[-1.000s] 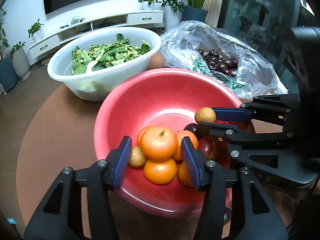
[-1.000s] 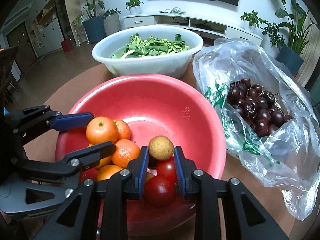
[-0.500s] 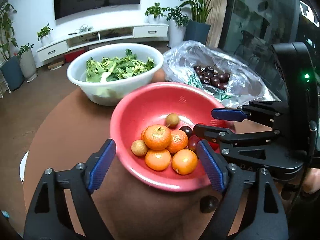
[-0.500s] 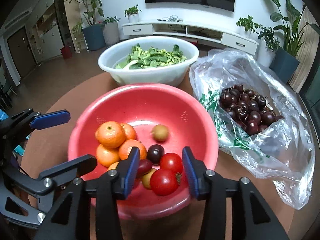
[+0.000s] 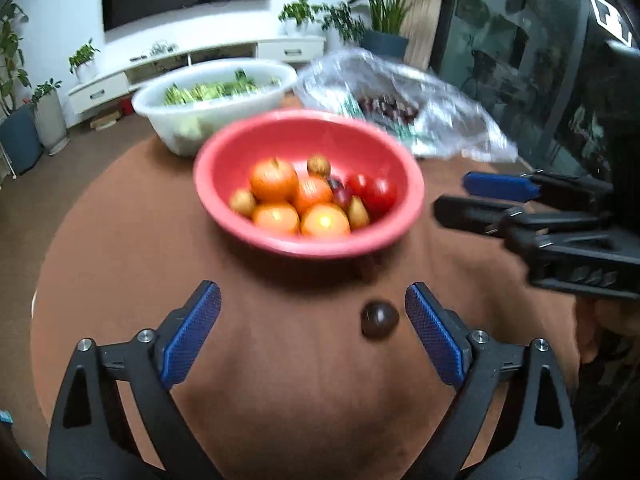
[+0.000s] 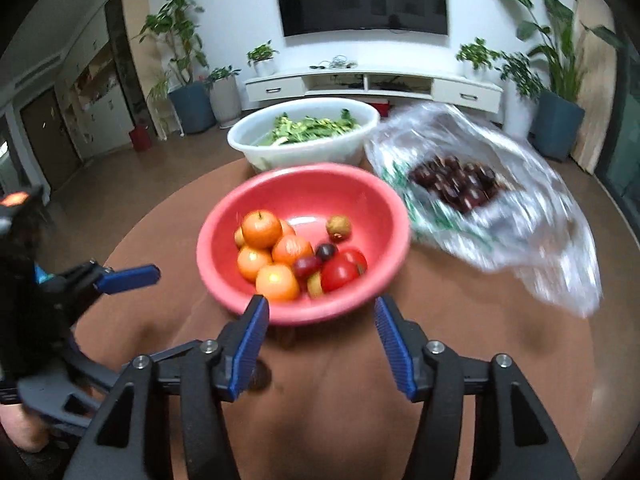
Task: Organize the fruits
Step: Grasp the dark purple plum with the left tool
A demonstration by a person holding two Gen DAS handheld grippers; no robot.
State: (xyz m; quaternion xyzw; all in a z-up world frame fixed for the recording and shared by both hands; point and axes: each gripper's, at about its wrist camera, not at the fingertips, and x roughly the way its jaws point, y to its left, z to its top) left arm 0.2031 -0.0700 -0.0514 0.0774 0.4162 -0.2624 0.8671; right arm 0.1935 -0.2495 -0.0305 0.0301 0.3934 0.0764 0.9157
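A red bowl (image 5: 224, 152) (image 6: 304, 172) on the round brown table holds several oranges (image 5: 276, 178) (image 6: 262, 229), two tomatoes (image 5: 376, 192) (image 6: 340, 274), dark plums and small brown fruits. My left gripper (image 5: 312, 296) hangs over the table short of the bowl, its jaws opening. One dark cherry (image 5: 380, 319) lies on the table between its fingers, close to the right pad and untouched. My right gripper (image 6: 320, 306) is at the bowl's near rim, its jaws opening with nothing between them. Its left finger half hides the cherry (image 6: 262, 376). Each gripper shows in the other's view (image 5: 452, 196) (image 6: 160, 312).
A white bowl of green leaves (image 5: 212, 96) (image 6: 304, 136) stands behind the red bowl. A clear plastic bag of dark cherries (image 5: 384, 104) (image 6: 460, 184) lies at the back right. Bare tabletop (image 5: 120, 240) runs left of the bowl to the table's edge.
Both grippers have drawn back from the bowl and spread their jaws. The left let go of an orange and the right let go of a small brown fruit; both fruits now rest in the bowl.
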